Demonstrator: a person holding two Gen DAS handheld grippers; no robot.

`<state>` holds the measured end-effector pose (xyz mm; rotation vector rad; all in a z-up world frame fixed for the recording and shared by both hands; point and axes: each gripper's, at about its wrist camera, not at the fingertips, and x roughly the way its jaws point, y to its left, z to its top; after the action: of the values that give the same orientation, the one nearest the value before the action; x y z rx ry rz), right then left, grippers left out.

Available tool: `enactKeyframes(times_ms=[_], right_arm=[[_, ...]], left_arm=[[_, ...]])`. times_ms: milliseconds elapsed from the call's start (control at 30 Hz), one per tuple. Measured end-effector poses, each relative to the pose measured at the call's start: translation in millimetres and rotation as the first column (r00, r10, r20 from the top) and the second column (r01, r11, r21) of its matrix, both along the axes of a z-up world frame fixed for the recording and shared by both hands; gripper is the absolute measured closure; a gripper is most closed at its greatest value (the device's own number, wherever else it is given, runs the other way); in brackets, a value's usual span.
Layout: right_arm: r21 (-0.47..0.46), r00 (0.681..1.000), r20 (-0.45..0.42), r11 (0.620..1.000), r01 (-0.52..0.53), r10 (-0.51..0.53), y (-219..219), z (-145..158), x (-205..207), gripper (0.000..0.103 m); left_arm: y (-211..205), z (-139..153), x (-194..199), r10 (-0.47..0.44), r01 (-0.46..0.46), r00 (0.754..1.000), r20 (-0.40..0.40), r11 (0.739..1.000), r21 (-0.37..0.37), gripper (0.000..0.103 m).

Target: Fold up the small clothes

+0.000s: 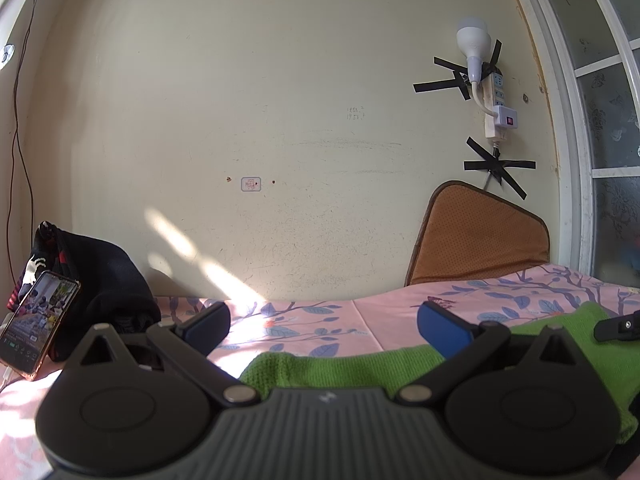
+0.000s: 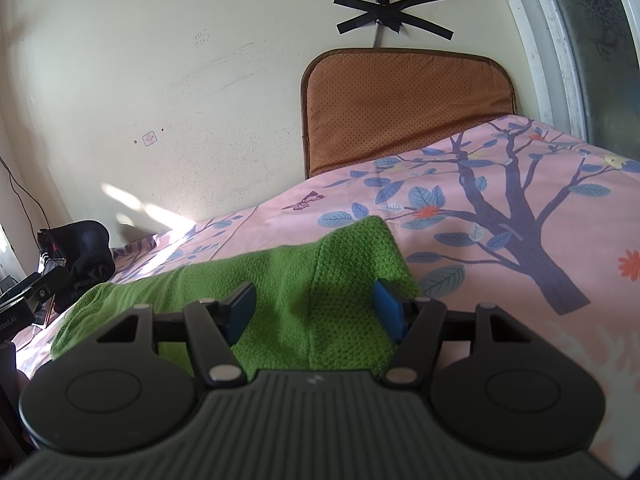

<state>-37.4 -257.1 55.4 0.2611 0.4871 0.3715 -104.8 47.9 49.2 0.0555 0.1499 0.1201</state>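
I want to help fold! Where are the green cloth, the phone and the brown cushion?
green cloth (image 2: 344, 280): right wrist view, middle of the knit.
phone (image 1: 38, 322): left wrist view, its lit screen.
brown cushion (image 2: 404, 112): right wrist view, centre of its dotted face.

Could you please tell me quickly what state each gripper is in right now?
Left gripper: open, holding nothing.
Right gripper: open, fingers apart above the green knitted garment, not gripping it.
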Motion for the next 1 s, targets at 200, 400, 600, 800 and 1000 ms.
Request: enactKeyframes(times_ms=[200, 400, 600, 800, 1000], right_arm=[[0.0, 1.0, 0.0, 1.0, 0.0, 0.0, -0.1, 0.0, -0.1, 0.036], [0.001, 1.0, 0.0, 1.0, 0.0, 0.0, -0.4, 0.0, -0.1, 0.036], [0.002, 1.0, 0.0, 1.0, 0.001, -0.001, -0.3, -0.1, -0.1, 0.036], [0.001, 1.0, 0.0, 1.0, 0.001, -0.001, -0.1, -0.1, -0.1, 0.035], [0.002, 1.0, 0.0, 1.0, 0.001, -0.001, -0.2, 0.1, -0.2, 0.035]], left_arm=[[-0.1, 0.2, 0.1, 0.0, 0.0, 1.0, 0.0, 1.0, 0.0, 0.0], [-0.1, 0.6, 0.4, 0.0, 0.0, 1.0, -0.001, 1.0, -0.001, 0.0], [-0.5, 0.2, 0.3, -0.002, 0.002, 1.0, -0.002, 1.0, 0.001, 0.0], [-2.5, -1.5, -0.3, -0.004, 0.004, 1.0, -0.005, 1.0, 0.003, 0.0], [-2.8, -2.2, 0.2, -0.004, 0.004, 1.0, -0.006, 1.0, 0.003, 0.0]])
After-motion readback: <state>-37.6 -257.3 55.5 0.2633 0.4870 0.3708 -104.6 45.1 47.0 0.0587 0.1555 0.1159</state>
